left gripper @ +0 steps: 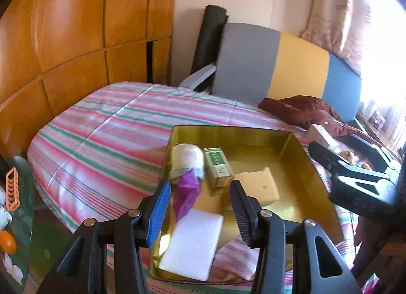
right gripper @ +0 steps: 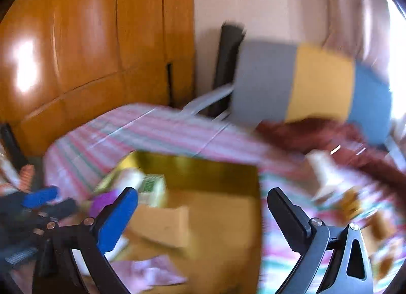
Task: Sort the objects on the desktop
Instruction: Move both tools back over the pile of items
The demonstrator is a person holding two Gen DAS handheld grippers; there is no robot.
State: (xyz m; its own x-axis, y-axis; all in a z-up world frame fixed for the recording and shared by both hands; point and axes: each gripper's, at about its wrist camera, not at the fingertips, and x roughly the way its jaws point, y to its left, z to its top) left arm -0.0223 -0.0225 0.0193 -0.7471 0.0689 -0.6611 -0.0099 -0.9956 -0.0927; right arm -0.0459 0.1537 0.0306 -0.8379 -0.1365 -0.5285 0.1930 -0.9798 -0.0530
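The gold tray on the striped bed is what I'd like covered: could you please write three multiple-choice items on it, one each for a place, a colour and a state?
1. Where does the white block lie?
A. at the tray's near end
B. on the dark red cloth
C. on the headboard

2. What colour is the small upright box in the tray?
A. black
B. green
C. orange

3. How does the left gripper stand?
A. shut on the white block
B. shut on the box
C. open, holding nothing

Answers: 1 A, it rests inside the gold tray by the near rim. 2 B, green faces show. 3 C, a clear gap separates its fingers, nothing pressed.
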